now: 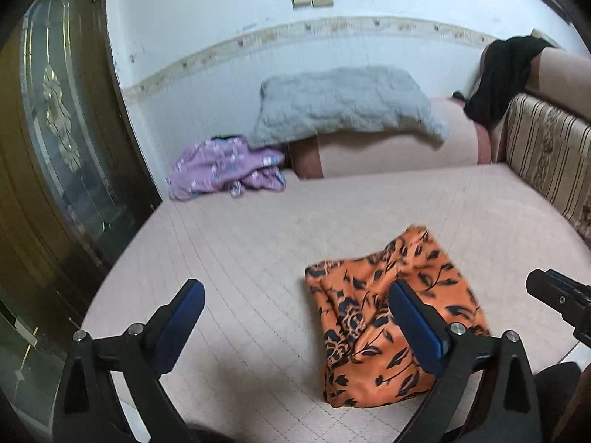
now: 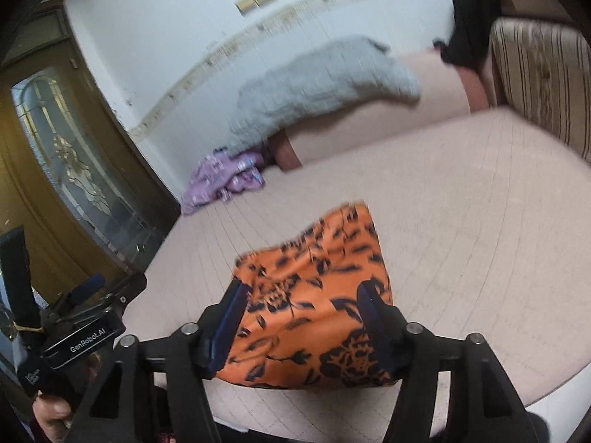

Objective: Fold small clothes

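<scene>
Past my work area I see a grey quilted blanket (image 1: 347, 105) draped over the pink sofa back (image 1: 399, 151), a black garment (image 1: 498, 74) hanging near a striped cushion (image 1: 550, 155), and a wooden door with a glass panel (image 1: 55, 110) on the left.

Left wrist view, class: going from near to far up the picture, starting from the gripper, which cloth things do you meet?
left gripper → orange patterned garment → purple garment → grey quilted blanket → black garment
</scene>
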The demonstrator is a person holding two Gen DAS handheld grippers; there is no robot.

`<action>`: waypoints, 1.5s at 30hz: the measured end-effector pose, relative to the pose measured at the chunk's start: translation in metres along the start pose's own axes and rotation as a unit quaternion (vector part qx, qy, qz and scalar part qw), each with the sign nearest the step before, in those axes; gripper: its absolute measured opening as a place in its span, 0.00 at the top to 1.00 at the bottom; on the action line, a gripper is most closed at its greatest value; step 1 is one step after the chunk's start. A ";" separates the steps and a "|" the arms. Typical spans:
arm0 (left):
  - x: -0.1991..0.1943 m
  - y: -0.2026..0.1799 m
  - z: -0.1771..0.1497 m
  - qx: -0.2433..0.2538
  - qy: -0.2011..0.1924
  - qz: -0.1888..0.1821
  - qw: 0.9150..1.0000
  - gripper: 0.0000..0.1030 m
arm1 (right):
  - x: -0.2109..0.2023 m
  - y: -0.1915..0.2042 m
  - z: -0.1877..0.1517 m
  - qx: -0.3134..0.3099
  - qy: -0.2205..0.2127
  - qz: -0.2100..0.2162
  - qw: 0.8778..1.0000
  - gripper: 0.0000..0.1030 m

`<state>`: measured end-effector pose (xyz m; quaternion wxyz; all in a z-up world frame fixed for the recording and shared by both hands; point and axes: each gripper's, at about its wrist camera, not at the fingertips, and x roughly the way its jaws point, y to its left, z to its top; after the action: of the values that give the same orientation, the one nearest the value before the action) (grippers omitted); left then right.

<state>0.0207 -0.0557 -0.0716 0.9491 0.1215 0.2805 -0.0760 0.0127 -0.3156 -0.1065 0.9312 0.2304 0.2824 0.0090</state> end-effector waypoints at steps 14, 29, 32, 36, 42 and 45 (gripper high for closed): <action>-0.080 -0.007 0.021 0.022 -0.059 0.031 0.998 0.00 | -0.079 0.042 0.015 -0.087 -0.090 -0.034 0.992 0.30; -0.110 0.005 0.025 0.003 -0.070 0.022 0.997 0.00 | -0.091 0.029 0.019 -0.083 -0.084 -0.085 0.989 0.30; -0.110 0.007 0.023 0.001 -0.070 0.021 0.997 0.00 | -0.087 0.033 0.016 -0.093 -0.077 -0.084 0.989 0.30; -0.108 0.012 0.022 -0.004 -0.067 0.020 0.998 0.00 | -0.081 0.040 0.011 -0.104 -0.069 -0.080 0.989 0.30; -0.105 0.021 0.021 -0.012 -0.066 0.020 0.998 0.00 | -0.077 0.047 0.007 -0.112 -0.067 -0.082 0.988 0.30; -0.102 0.025 0.021 -0.016 -0.062 0.019 0.998 0.00 | -0.079 0.050 0.010 -0.113 -0.071 -0.084 0.988 0.30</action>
<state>-0.0483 -0.0291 0.0063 0.9678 0.1072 0.2196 -0.0607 -0.0429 -0.2867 -0.0364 0.9665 0.0995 0.2307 -0.0536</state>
